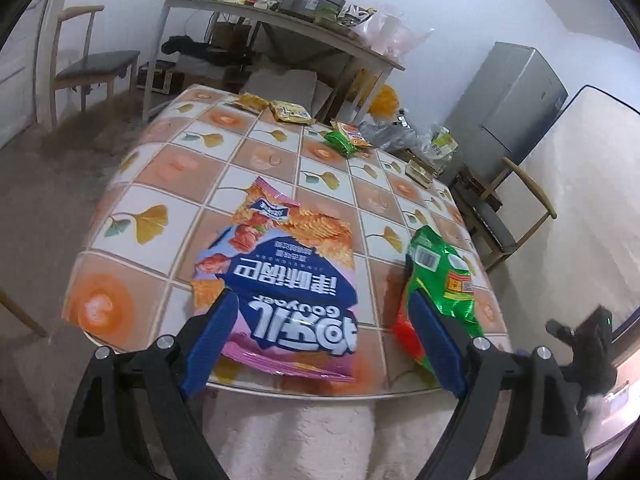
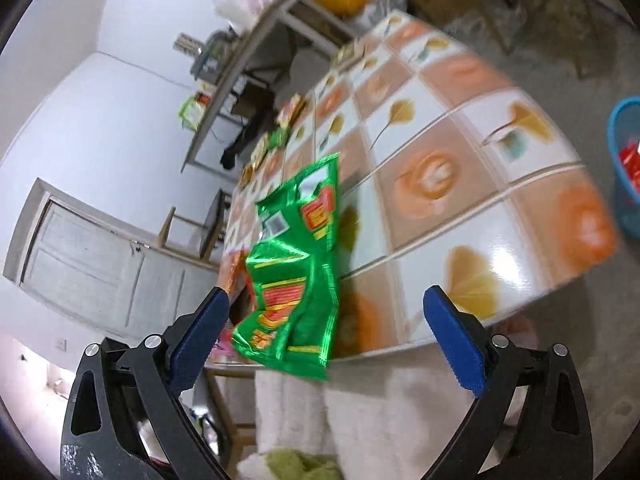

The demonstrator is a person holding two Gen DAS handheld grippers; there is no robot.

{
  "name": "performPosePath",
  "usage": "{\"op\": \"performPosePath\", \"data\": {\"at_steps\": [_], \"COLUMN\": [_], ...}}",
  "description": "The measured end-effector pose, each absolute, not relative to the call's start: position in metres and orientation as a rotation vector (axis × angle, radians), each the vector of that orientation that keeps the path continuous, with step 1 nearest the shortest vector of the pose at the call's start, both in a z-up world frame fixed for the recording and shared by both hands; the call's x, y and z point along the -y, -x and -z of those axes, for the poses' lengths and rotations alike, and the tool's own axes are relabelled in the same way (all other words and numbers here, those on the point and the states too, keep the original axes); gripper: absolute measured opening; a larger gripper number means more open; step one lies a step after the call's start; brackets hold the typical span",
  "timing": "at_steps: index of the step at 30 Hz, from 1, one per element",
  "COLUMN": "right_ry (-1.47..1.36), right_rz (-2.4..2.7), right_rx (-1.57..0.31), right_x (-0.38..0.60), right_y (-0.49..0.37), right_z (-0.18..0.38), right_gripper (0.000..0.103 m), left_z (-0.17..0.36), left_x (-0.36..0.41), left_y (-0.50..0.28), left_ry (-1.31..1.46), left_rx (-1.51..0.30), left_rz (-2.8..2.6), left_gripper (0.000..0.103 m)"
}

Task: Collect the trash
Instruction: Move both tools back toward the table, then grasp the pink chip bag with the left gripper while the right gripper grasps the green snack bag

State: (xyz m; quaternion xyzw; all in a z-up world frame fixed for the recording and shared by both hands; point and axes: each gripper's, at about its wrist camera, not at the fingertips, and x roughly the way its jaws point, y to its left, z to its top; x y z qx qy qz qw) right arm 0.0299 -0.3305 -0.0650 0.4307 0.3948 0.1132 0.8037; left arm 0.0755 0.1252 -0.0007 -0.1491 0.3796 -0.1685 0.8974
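A pink and blue snack bag (image 1: 280, 280) lies flat at the near edge of the tiled table (image 1: 240, 152). My left gripper (image 1: 320, 312) is open, its blue fingers on either side of the bag's near end. A green snack bag (image 1: 440, 280) lies just right of it, behind the right finger. In the right wrist view the green bag (image 2: 296, 264) lies at the table's near edge, between the open fingers of my right gripper (image 2: 326, 304). The right gripper also shows in the left wrist view (image 1: 588, 336).
Small yellow packets (image 1: 290, 111) and a green packet (image 1: 346, 138) lie at the table's far side. A blue bin (image 2: 626, 164) with red contents stands on the floor to the right. Chairs (image 1: 92, 64) and a cluttered side table (image 1: 280, 28) stand behind.
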Motion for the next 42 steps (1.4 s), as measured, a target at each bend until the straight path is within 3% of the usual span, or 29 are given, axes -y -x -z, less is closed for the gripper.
{"op": "performPosePath", "data": {"at_steps": [6,11,19,21,28,36,42], "right_ry": [-0.870,-0.837,-0.691,-0.618,-0.388,-0.295,-0.356], "right_rz": [-0.211,-0.167,-0.140,-0.122,-0.025,0.041,0.030], "right_rx": [-0.928,-0.984,-1.018,-1.026,-1.040,-1.049,-1.049], "right_x": [0.310,0.299,0.276,0.267,0.242,0.239,0.245], "right_y": [-0.052,-0.066,-0.081,-0.083,-0.085,-0.090,-0.093], "right_z": [0.071,0.079,0.077,0.075,0.071,0.073,0.075], "right_gripper": [0.090,0.086,0.077,0.072,0.052,0.022,0.014], "left_z": [-0.002,0.028,0.058,0.059,0.060,0.057,0.050], "left_x": [-0.085,-0.049,-0.049,-0.052,-0.050,-0.050,-0.053], "left_y": [-0.076,-0.093,-0.109,-0.112,-0.111,-0.108,-0.106], "left_ry": [0.098,-0.159,-0.251,-0.250,-0.297,-0.333,-0.343], "left_rx": [-0.733,-0.751,-0.789,-0.792,-0.768,-0.735,-0.702], "left_rz": [0.436,0.335,0.266,0.254,0.243,0.224,0.204], "left_gripper": [0.085,0.085,0.071,0.064,0.056,0.043,0.026]}}
